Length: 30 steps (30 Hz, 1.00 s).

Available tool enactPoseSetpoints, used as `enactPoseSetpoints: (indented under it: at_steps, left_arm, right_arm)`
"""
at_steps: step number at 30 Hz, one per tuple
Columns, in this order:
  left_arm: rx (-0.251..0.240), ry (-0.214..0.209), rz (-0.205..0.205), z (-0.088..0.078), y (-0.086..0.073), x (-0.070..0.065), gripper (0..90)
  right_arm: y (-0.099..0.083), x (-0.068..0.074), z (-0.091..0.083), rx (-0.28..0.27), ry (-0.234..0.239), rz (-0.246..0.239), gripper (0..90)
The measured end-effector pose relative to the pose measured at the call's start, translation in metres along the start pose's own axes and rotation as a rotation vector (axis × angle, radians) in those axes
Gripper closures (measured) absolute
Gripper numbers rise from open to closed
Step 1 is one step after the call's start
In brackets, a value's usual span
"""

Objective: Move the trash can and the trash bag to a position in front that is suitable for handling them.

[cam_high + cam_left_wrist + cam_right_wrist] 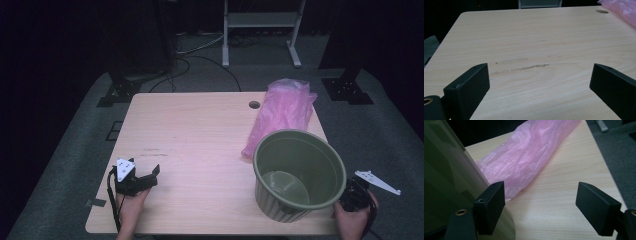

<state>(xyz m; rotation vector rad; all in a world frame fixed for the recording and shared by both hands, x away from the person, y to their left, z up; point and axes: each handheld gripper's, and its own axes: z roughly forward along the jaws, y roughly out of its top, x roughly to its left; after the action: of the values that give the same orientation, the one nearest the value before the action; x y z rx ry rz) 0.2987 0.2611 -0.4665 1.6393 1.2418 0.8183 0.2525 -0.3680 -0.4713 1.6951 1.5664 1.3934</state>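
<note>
- Table: pale wood top that bears everything here; in the left gripper view only bare, lightly scuffed board lies between and beyond the jaws. No work on the things shows as done so far.
- Green pot: ribbed plastic planter, upright and empty, near the right front corner. In the right gripper view its wall stands just outside one jaw, close beside it; whether the two touch cannot be told. It is not between the jaws.
- Pink bag: crumpled thin film lying on the table beyond the pot, one end against the pot's far side. In the right gripper view it stretches ahead of the jaws, well beyond their tips.
- Right gripper: jaws wide apart, nothing between them but table. Judged stage: an approach beside the pot, with every grasp left to make.
- Left gripper: jaws wide apart and empty, far from pot and bag, resting idle by the left front edge.
- Writing: no brand, label or lettering can be read on pot, bag or table.
</note>
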Motion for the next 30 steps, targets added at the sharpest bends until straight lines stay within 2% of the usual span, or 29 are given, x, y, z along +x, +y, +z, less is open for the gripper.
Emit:
enactPoseSetpoints:
  at_steps: [4, 8, 10, 13, 15, 19, 24, 25, 26, 28, 29, 30]
  left_arm:
    - [0.005, 0.003, -0.011, 0.001, -0.001, 0.000, 1.5]
    - [0.006, 0.001, -0.028, 0.002, -0.001, 0.001, 1.5]
    - [0.003, 0.001, -0.020, 0.002, 0.000, 0.001, 1.5]
    - [0.005, -0.002, -0.031, 0.001, 0.000, 0.002, 1.5]
    - [0.007, -0.003, -0.049, 0.001, -0.001, 0.004, 1.5]
    - [-0.001, -0.003, -0.051, -0.001, -0.001, 0.008, 1.5]
    - [-0.004, 0.005, -0.068, -0.002, -0.002, 0.013, 1.5]
    - [-0.004, 0.005, -0.068, -0.002, -0.002, 0.013, 1.5]
    - [-0.003, 0.005, -0.073, -0.002, -0.002, 0.014, 1.5]
    - [-0.003, 0.005, -0.076, -0.003, -0.002, 0.014, 1.5]
    - [-0.006, 0.006, -0.075, -0.003, -0.002, 0.015, 1.5]
    - [-0.006, 0.006, -0.075, -0.003, -0.002, 0.015, 1.5]
  right_arm:
    - [0.003, 0.005, 0.000, -0.001, -0.003, 0.000, 23.4]
    - [0.006, 0.017, 0.003, 0.003, 0.005, -0.026, 23.3]
    - [0.009, 0.031, 0.008, 0.006, 0.013, -0.047, 23.3]
    - [0.012, 0.044, 0.014, 0.002, 0.015, -0.055, 23.3]
    - [0.014, 0.055, 0.021, 0.002, 0.027, -0.056, 23.3]
    - [0.015, 0.077, 0.043, 0.033, 0.069, -0.077, 23.3]
    - [0.021, 0.104, 0.065, 0.059, 0.089, -0.110, 23.2]
    - [0.021, 0.104, 0.065, 0.059, 0.089, -0.110, 23.2]
    - [0.025, 0.116, 0.076, 0.069, 0.098, -0.126, 23.3]
    - [0.026, 0.120, 0.080, 0.074, 0.103, -0.132, 23.2]
    - [0.029, 0.130, 0.090, 0.087, 0.119, -0.140, 23.3]
    - [0.029, 0.130, 0.090, 0.087, 0.119, -0.140, 23.3]
